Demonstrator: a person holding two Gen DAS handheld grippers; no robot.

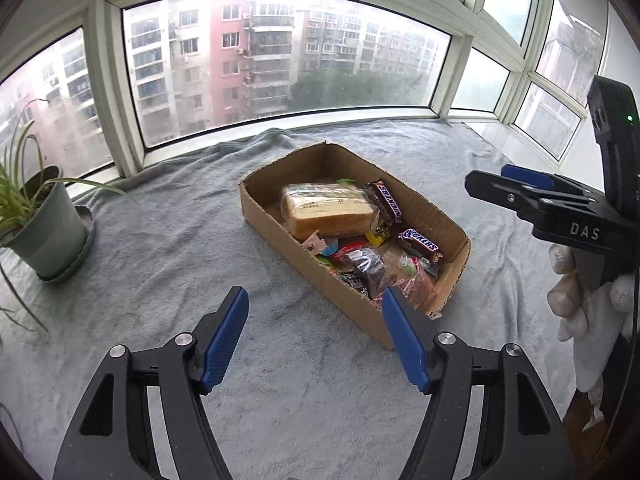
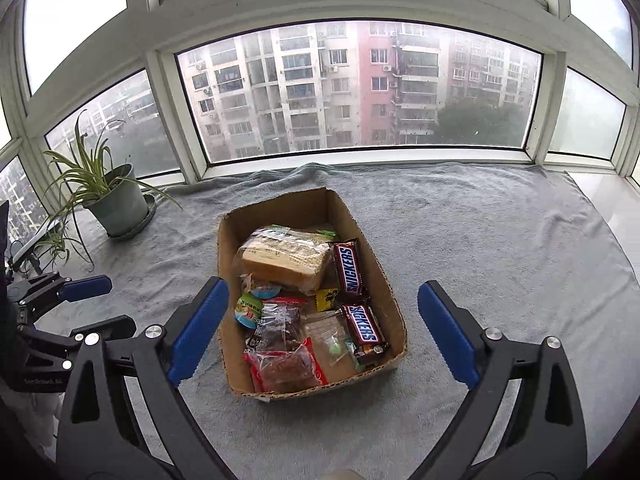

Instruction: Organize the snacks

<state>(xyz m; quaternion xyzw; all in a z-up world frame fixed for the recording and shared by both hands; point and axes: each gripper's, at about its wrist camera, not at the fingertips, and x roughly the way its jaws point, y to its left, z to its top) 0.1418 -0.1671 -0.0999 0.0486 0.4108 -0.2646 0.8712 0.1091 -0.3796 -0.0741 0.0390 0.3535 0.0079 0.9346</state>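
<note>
A cardboard box (image 1: 448,216) (image 2: 384,280) sits on a grey towel and holds several snacks: a wrapped bread loaf (image 1: 328,210) (image 2: 286,260), two Snickers bars (image 1: 420,245) (image 2: 350,266), and small candy packets (image 2: 286,366). My left gripper (image 1: 314,306) is open and empty, hovering just in front of the box's near left corner. My right gripper (image 2: 324,300) is open and empty above the box's near end. It also shows at the right edge of the left wrist view (image 1: 496,180).
The grey towel (image 1: 160,240) (image 2: 500,240) covers the window ledge. A potted plant (image 1: 44,224) (image 2: 116,200) stands at the left. Window frames run behind. Bare white sill lies at the far right (image 2: 608,200).
</note>
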